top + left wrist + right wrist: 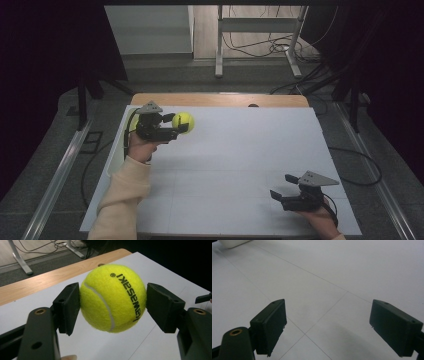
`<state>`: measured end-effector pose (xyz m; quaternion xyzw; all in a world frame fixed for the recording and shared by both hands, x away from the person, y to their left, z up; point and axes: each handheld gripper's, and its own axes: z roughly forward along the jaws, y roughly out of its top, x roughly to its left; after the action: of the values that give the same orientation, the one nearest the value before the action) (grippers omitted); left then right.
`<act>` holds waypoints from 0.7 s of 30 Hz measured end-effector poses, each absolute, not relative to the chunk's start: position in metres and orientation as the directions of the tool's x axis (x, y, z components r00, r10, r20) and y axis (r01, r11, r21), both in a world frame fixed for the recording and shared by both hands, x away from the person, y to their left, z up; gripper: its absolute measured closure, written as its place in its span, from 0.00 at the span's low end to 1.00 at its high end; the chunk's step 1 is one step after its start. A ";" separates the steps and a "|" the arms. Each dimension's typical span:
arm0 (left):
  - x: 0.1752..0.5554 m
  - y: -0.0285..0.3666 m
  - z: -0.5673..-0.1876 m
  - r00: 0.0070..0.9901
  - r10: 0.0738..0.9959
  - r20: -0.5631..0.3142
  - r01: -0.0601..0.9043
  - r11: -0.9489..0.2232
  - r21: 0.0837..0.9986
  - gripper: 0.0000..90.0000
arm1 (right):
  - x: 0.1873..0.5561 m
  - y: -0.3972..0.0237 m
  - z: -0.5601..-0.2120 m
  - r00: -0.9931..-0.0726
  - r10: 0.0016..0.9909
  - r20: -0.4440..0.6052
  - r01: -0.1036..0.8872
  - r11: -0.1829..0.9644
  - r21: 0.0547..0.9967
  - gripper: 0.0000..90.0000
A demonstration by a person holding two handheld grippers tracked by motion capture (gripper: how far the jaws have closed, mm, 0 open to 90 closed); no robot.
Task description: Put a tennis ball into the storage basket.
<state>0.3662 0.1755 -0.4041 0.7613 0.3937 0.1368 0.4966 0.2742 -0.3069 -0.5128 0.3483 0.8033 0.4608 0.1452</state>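
Observation:
A yellow tennis ball point(183, 120) with black lettering hangs above the white table top point(235, 165) at its far left, and my left gripper point(179, 126) is shut on it. In the left gripper view the ball point(112, 298) sits between both black pads point(70, 307), pressed on each side and clear of the table. My right gripper point(281, 190) rests low at the near right of the table, held by a hand. Its jaws stand wide apart, open, over bare white surface in the right gripper view point(328, 327).
A wooden strip point(220, 99) edges the table's far side. A white bin point(116, 155) hangs at the left edge below my left hand. Beyond the table stand metal frame legs point(219, 45) with loose cables on the floor.

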 end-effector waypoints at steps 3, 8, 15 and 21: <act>0.366 0.178 -0.403 0.648 0.740 -0.183 0.462 -0.190 0.866 0.34 | 0.274 -0.307 -0.513 -0.715 0.693 0.088 0.426 0.333 0.841 0.17; 0.364 0.185 -0.401 0.631 0.753 -0.185 0.462 -0.173 0.870 0.34 | 0.274 -0.307 -0.513 -0.715 0.693 0.087 0.425 0.333 0.841 0.17; 0.364 0.194 -0.399 0.607 0.772 -0.188 0.467 -0.155 0.870 0.34 | 0.274 -0.307 -0.513 -0.715 0.694 0.086 0.426 0.335 0.841 0.17; 0.363 0.199 -0.398 0.597 0.780 -0.188 0.467 -0.147 0.872 0.34 | 0.274 -0.307 -0.513 -0.715 0.694 0.086 0.426 0.334 0.841 0.17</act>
<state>0.3629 0.1990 -0.3984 0.7409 0.4207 0.1570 0.4994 0.2743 -0.3072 -0.5127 0.3483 0.8038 0.4599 0.1455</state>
